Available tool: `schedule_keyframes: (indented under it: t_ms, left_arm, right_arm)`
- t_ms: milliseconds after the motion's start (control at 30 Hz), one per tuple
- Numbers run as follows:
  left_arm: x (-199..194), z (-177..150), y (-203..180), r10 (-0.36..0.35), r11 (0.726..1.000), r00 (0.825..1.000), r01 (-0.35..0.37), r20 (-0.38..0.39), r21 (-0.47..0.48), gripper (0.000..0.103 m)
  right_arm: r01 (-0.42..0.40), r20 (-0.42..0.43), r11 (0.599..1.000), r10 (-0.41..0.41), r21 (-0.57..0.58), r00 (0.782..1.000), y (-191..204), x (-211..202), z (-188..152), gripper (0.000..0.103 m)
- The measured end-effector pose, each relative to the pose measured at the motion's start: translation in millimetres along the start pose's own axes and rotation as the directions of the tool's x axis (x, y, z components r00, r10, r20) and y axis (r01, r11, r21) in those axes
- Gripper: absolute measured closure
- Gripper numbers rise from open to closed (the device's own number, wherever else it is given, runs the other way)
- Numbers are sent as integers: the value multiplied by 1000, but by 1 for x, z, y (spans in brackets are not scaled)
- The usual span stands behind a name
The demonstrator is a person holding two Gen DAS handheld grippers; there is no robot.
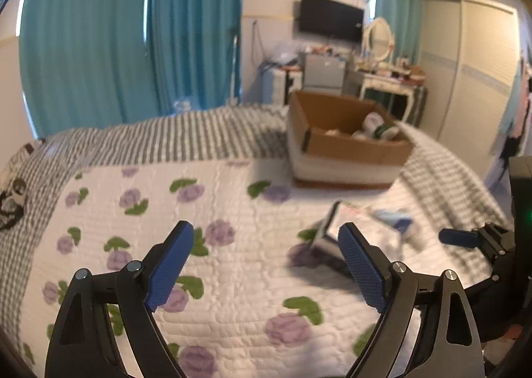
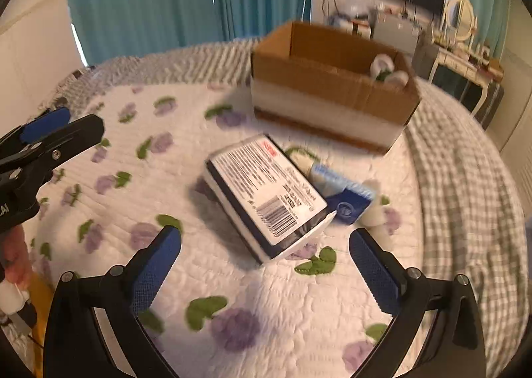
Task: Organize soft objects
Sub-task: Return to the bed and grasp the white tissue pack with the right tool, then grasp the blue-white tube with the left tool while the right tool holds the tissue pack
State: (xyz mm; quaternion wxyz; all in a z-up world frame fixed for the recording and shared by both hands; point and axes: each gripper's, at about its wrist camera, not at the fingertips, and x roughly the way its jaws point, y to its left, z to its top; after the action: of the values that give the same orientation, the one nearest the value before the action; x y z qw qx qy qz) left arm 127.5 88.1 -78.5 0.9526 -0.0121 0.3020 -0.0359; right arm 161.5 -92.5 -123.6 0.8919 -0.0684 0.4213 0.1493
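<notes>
A soft white pack with a dark blue edge and a barcode label (image 2: 267,193) lies on the floral quilt (image 2: 232,278), just ahead of my right gripper (image 2: 266,261), which is open and empty. A blue and white pack (image 2: 345,193) lies beside it on the right. Both show blurred in the left wrist view, the barcode pack (image 1: 327,238) and the blue pack (image 1: 394,218). My left gripper (image 1: 266,261) is open and empty over bare quilt, left of the packs. An open cardboard box (image 2: 332,85) stands farther back, holding white and green rolled items (image 2: 387,72).
The box (image 1: 345,141) sits at the far side of the bed on a checked grey blanket (image 1: 166,141). Teal curtains, a wall television, a dressing table and a wardrobe stand behind. The right gripper shows at the left wrist view's right edge (image 1: 462,238).
</notes>
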Motion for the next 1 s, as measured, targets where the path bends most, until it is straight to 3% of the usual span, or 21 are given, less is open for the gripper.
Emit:
schedule_keyframes:
  t_ms: [300, 467, 567, 667, 767, 867, 1000]
  left_arm:
    - [48, -19, 21, -4, 1000, 996, 2, -90, -20, 13]
    - [60, -24, 25, 1, 1000, 991, -4, -130, -25, 13]
    - [63, -27, 24, -3, 999, 989, -2, -147, -32, 13]
    - [56, -28, 22, 0, 999, 989, -6, -146, -38, 13]
    - [48, -29, 16, -1, 999, 989, -5, -146, -41, 13]
    - [37, -28, 0, -3, 1000, 991, 0, -135, -19, 13]
    - [24, -20, -29, -19, 1000, 993, 21, -116, 15, 13]
  right_arm:
    - [-14, -59, 999, 16, 32, 998, -18, 64, 8, 5]
    - [-29, -45, 997, 32, 67, 998, -21, 75, 7, 4]
    - [-37, -34, 997, 39, 74, 999, -21, 73, 6, 14]
    - [-70, -10, 991, 71, 115, 997, -27, 62, 2, 36]
    - [-96, -6, 991, 97, 96, 995, -25, 47, -1, 46]
    - [-107, 13, 993, 107, 47, 994, -23, 22, 0, 50]
    - [-120, 118, 991, 113, 55, 987, -44, -32, 7, 52]
